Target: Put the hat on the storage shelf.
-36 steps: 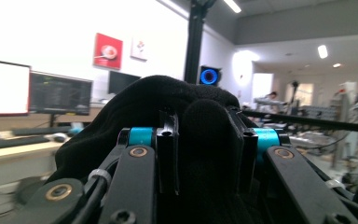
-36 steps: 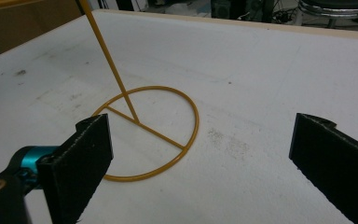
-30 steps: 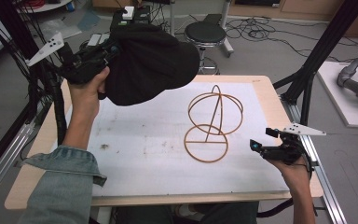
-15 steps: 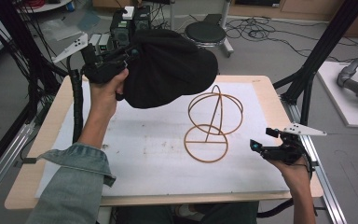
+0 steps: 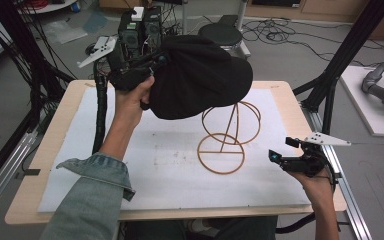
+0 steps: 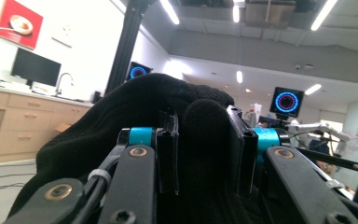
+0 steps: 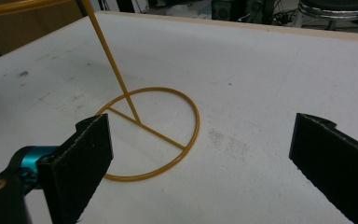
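Gripping a fold of the black fabric cap [image 5: 200, 75], left gripper [image 6: 200, 154] clamped with cloth pinched between its two black jaws, seen close in the left gripper view; held up in the air above the far part of the table in the high view, cap hanging over the top of the orange wire hat stand [image 5: 228, 140], dark crown covering the stand's upper loop from the camera's side; whether cloth and wire touch, impossible to tell. Resting near the table's right front edge, right gripper [image 7: 200, 158] spread wide with nothing between its jaws, pointed at the stand's round base ring on the white foam mat [image 5: 170, 185]; well apart from the cap; mat lying on the pale wooden table [image 5: 45, 150].
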A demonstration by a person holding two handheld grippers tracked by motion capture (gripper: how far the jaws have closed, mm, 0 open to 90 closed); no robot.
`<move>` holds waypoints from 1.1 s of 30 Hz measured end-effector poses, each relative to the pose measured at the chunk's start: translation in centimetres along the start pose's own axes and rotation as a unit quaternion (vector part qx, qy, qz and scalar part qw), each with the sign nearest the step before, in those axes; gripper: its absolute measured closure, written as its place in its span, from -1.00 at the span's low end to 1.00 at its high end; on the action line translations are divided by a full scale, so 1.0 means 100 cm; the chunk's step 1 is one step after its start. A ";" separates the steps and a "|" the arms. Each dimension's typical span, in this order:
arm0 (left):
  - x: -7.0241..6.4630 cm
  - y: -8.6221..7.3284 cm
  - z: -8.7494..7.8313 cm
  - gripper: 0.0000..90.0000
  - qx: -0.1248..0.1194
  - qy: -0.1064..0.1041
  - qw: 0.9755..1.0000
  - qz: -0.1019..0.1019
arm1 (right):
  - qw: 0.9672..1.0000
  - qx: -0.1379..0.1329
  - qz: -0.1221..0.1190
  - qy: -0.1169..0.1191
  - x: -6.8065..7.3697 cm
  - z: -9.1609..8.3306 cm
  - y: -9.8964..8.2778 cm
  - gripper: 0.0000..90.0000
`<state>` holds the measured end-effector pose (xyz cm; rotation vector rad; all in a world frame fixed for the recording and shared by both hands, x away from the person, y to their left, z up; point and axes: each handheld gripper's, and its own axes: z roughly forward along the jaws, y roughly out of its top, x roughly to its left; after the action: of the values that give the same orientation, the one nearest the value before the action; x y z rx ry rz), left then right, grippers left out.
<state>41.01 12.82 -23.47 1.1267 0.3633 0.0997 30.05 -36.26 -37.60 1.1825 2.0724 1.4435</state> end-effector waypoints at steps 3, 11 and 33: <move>0.000 -0.005 0.005 0.55 0.008 -0.007 1.000 -0.002 | 1.000 -0.002 -0.002 -0.001 -0.001 0.000 0.000 -0.88; -0.001 -0.016 0.017 0.55 0.016 -0.022 1.000 -0.016 | 1.000 -0.001 0.000 0.000 0.000 -0.001 0.000 -0.87; 0.001 -0.045 0.041 0.54 0.049 -0.043 0.997 -0.043 | 1.000 -0.004 -0.002 -0.001 -0.001 -0.001 0.000 -0.88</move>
<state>41.96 7.36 -25.98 1.2068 0.3424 -0.0414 30.04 -36.43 -37.53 1.1761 2.0641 1.4483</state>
